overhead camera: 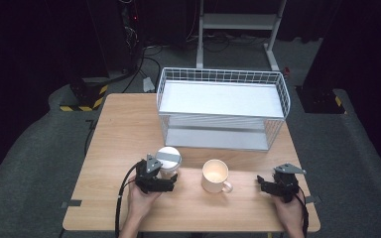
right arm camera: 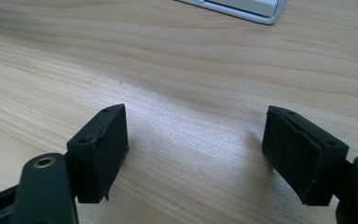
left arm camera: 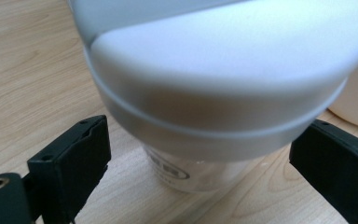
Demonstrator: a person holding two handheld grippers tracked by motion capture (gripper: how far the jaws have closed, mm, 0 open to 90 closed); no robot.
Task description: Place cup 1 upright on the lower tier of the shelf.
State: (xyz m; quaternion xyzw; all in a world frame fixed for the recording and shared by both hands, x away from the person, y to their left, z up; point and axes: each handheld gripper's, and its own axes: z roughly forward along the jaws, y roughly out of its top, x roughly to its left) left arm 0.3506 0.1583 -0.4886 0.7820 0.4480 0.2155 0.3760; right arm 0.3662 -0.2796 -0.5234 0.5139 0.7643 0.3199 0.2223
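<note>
A white cup with a white and grey lid stands on the wooden table at the front left. My left gripper sits right behind it, open. In the left gripper view the lidded cup looms close, and the gripper has one jaw on each side of it, neither touching. A cream mug stands just right of the cup, its handle toward the front right. My right gripper rests open near the front right edge, with only bare wood between its jaws.
A white wire rack with two shelves fills the back middle of the table; its base corner shows in the right gripper view. The mug's side shows beside the cup. A metal stand is on the floor beyond.
</note>
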